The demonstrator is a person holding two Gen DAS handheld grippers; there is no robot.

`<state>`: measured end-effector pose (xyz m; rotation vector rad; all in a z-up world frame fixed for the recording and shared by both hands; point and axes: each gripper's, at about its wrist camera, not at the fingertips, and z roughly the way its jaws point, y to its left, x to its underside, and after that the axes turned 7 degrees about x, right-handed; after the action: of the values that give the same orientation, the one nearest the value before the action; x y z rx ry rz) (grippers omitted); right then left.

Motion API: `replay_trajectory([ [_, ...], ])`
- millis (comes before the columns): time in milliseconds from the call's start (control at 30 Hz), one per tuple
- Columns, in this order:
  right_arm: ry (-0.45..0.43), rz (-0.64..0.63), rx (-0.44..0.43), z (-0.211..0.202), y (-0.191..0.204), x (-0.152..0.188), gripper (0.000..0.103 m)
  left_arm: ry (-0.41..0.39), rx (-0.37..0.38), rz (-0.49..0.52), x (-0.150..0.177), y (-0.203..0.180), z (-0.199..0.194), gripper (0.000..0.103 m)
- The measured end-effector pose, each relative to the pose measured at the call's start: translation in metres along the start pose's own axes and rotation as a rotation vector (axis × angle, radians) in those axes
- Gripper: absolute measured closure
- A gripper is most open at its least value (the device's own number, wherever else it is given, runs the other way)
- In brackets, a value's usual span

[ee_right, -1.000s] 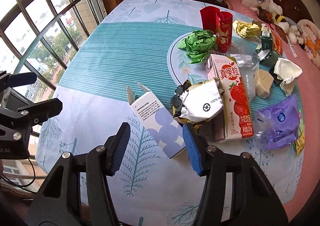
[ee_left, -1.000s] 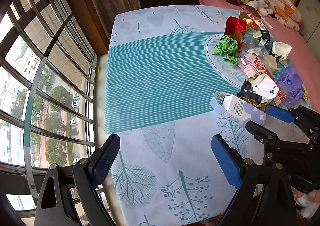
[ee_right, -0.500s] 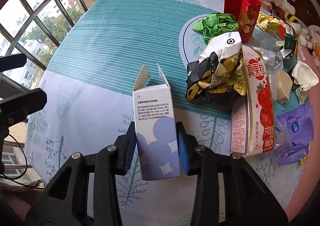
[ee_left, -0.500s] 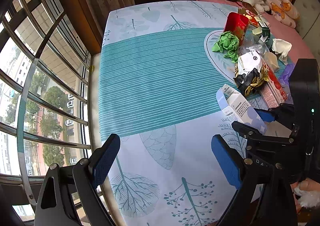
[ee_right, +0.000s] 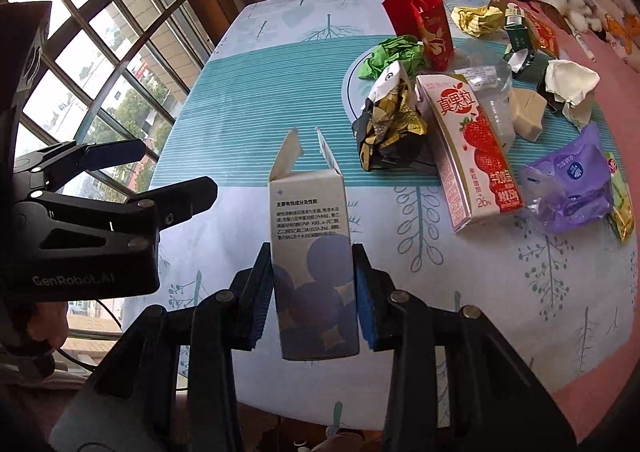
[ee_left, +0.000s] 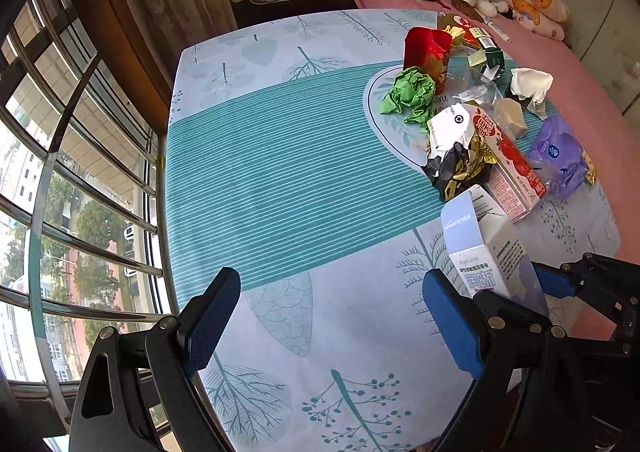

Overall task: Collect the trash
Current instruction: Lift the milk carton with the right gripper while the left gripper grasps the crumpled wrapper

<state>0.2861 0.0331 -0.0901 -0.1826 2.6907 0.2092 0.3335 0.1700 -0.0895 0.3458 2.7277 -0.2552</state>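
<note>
One item down: we're gripping white-and-blue carton point(ee_right: 314, 248) in right gripper point(ee_right: 314, 292), lifted off tablecloth point(ee_right: 256, 92). Left gripper point(ee_left: 328, 312) hanging open, empty. Keeping squeeze gentle, open flaps up, clearing strawberry milk carton point(ee_right: 468, 148).

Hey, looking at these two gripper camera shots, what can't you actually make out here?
- Any trash bin or bag: none appears in either view.
- Bottom of the blue and white box: in the right wrist view its lower sides sit behind the right gripper jaws; in the left wrist view the left gripper hides part of it.
- Small print on the box: too small to read.
- Clear plastic bottle: mostly hidden behind the strawberry milk carton.
</note>
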Motion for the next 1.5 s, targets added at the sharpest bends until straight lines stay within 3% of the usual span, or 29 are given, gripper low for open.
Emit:
replay_trajectory([
  [267, -0.066, 0.177, 0.049, -0.042, -0.045, 0.017, 0.070, 0.007, 0.035, 0.073, -0.017, -0.025, 0.008, 0.009],
  [667, -0.089, 0.359, 0.122, -0.045, -0.085, 0.032, 0.070, 0.021, 0.170, 0.056, -0.076, -0.059, 0.042, 0.009],
  [933, -0.073, 0.410, 0.142, -0.053, -0.097, 0.058, 0.070, 0.066, 0.137, 0.071, -0.103, -0.082, 0.097, 0.010],
  [1000, -0.069, 0.418, 0.145, -0.055, -0.099, 0.066, 0.070, 0.070, 0.135, 0.070, -0.105, -0.086, 0.108, 0.016],
  [1100, -0.060, 0.432, 0.146, -0.057, -0.103, 0.075, 0.070, 0.091, 0.115, 0.081, -0.106, -0.091, 0.124, 0.034],
  [1267, -0.057, 0.451, 0.144, -0.060, -0.110, 0.087, 0.070, 0.068, 0.116, 0.069, -0.100, -0.092, 0.124, 0.055],
  [1500, -0.070, 0.438, 0.122, -0.070, -0.117, 0.090, 0.070, -0.019, 0.064, 0.076, -0.081, -0.091, 0.089, 0.055],
])
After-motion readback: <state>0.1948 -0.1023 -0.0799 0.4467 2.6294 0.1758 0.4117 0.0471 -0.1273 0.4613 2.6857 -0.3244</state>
